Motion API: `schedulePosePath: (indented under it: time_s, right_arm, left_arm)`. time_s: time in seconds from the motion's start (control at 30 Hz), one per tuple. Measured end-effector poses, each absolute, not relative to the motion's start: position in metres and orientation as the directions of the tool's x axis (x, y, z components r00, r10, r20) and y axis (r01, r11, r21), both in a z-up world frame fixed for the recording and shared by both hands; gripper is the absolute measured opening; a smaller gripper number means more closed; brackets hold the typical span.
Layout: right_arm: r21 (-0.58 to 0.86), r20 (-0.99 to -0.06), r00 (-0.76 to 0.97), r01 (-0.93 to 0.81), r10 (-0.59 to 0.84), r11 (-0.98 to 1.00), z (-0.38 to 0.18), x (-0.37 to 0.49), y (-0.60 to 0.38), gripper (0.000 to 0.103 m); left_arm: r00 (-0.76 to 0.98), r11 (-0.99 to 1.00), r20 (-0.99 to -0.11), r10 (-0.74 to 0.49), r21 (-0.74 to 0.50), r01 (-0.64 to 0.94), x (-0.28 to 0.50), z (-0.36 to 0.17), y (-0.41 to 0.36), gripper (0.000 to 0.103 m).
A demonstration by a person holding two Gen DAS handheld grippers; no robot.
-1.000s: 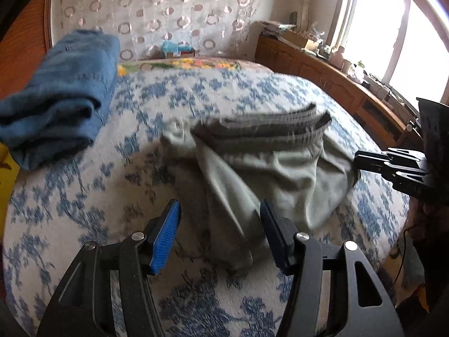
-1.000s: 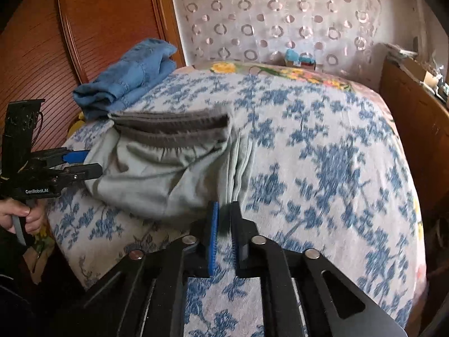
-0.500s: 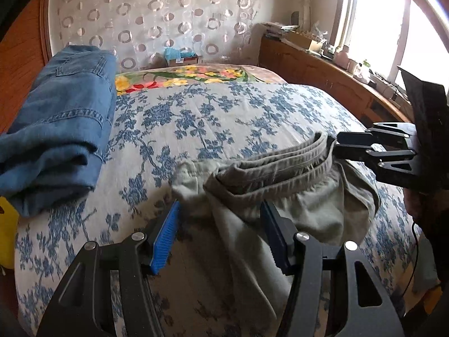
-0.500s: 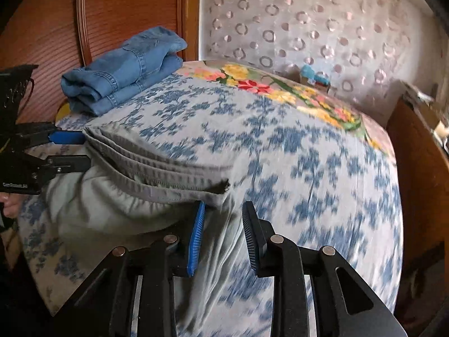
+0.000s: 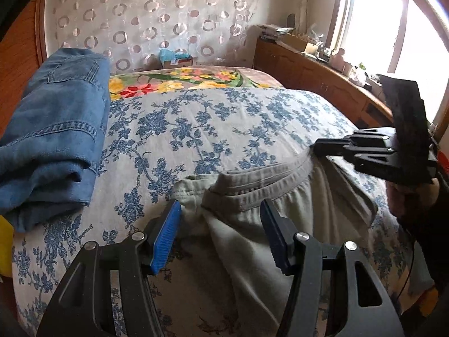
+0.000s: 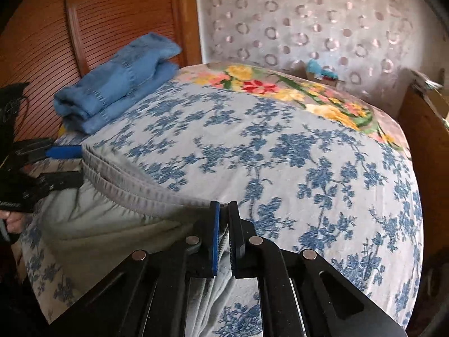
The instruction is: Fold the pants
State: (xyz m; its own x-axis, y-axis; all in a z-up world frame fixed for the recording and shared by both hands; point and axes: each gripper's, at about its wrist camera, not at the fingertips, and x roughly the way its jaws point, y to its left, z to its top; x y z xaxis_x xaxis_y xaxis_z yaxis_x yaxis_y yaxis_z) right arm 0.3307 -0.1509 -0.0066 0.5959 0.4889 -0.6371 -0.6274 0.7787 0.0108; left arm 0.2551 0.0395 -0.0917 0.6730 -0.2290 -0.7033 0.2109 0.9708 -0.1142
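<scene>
Bed (image 5: 252,118), blue-flowered cover | grey pants (image 5: 280,224) at 6 o'clock edge | my right hand-held gripper (image 6: 223,219) just pinched waistband (image 6: 146,193); left hand-held gripper (image 5: 221,233) wide, straddling it | soft, limp, light: grip waistband corners.

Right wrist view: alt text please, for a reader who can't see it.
The right gripper is shut on the waistband of the grey pants, which lie on a blue-flowered bed. The left gripper sits at the waistband's far end, and folded jeans lie beyond.
</scene>
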Motion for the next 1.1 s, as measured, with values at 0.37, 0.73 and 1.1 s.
schedulePosePath:
  time_s: [0.37,0.73,1.1]
  right_arm:
    - [-0.006,-0.646,0.595,-0.631,0.479,0.775,-0.007,0.324,-0.140,0.005]
    - [0.019,-0.627,0.613,-0.605,0.481,0.796,0.002,0.314,-0.152,0.005]
    - [0.055,-0.594,0.632,-0.586,0.498,0.809,0.015,0.279,-0.173,0.010]
  left_arm:
    - [0.705,0.962,-0.659,-0.262,-0.124,0.242,0.262,-0.081,0.035,0.010]
    - [0.710,0.978,-0.676,-0.198,-0.090,0.187,0.270,-0.075,0.035,0.030]
    - [0.706,0.979,-0.685,-0.179,-0.056,0.194,0.253,-0.077,0.032,0.051]
